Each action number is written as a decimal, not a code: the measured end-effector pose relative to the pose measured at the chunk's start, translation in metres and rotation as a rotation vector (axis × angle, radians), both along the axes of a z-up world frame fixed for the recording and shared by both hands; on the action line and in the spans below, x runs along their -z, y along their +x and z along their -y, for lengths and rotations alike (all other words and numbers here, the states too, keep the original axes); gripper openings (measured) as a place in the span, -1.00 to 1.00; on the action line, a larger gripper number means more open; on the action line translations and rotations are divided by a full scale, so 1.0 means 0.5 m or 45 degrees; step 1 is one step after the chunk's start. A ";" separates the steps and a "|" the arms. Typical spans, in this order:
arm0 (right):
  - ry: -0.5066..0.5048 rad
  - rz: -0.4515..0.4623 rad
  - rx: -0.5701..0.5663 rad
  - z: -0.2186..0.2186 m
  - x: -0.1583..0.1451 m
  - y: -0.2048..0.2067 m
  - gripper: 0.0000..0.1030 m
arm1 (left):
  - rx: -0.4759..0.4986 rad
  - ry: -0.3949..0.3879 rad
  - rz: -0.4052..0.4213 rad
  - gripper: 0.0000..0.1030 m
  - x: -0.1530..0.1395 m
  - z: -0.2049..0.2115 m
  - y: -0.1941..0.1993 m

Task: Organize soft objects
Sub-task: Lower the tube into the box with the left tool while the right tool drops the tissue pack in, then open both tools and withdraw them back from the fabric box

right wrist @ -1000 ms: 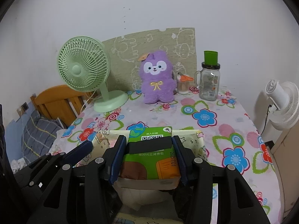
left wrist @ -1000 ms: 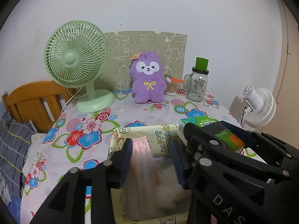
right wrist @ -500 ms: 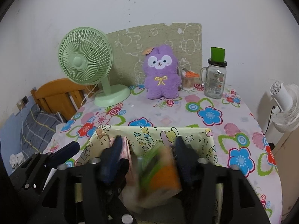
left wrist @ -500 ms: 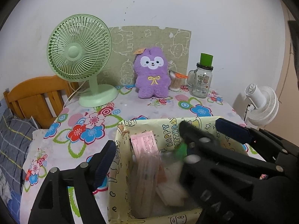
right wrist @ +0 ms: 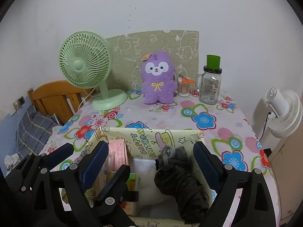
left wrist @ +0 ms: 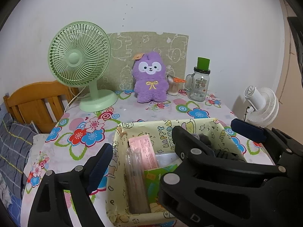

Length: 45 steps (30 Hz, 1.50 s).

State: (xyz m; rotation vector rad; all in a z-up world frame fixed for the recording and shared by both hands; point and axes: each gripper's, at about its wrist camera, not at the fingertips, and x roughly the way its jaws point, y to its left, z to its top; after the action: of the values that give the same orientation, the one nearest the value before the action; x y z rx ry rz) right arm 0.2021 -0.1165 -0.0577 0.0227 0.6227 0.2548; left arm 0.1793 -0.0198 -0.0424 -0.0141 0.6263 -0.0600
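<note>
L wrist view: left gripper [left wrist: 181, 138] hangs over the yellow "happy birthday" box [left wrist: 212, 126] at the near end of the flowered table [left wrist: 132, 111], jaws spread wide, nothing between the pads. They've just been opening. The pink packet [left wrist: 144, 149] stands on edge inside the box against its left wall, long axis running up and away from the camera, w/ the green tissue pack [left wrist: 153, 177] lying lower beside it. Both sit below and between the jaws, free of them. The right gripper's black frame crosses in front and hides the box's right half.

R wrist view: right gripper [right wrist: 151, 162] also over the box, jaws wide and just been opening too, gripping nothing. Between its fingers, lower down, lies a dark grey bundle [right wrist: 180, 179] w/ a cord loop at its top end, long axis from the box's middle toward the near right corner. Pink packet and green pack are at the left, by the left gripper's finger.

What's still out, I'd guess: the purple plush [right wrist: 158, 79], upright at the far side against the patterned board [right wrist: 157, 43], between green fan [right wrist: 85, 64] and glass jar [right wrist: 210, 85]. It's straight ahead of both jaws, well apart, long axis vertical. Looks a bit more centred for the right gripper, so prob that hand reaches, but it's close.
</note>
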 end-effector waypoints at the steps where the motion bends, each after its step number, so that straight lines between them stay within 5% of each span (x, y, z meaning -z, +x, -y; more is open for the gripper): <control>1: -0.001 0.001 0.002 0.003 -0.002 -0.004 0.82 | 0.002 0.000 0.002 0.73 -0.001 0.002 -0.003; 45: -0.016 0.079 0.066 0.049 -0.046 -0.182 0.97 | 0.017 0.012 0.104 0.84 -0.038 0.036 -0.166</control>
State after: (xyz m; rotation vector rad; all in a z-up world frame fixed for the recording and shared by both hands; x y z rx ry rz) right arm 0.1108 -0.1408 -0.0350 0.0183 0.5611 0.2007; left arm 0.0961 -0.0379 -0.0232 0.0019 0.5451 -0.0698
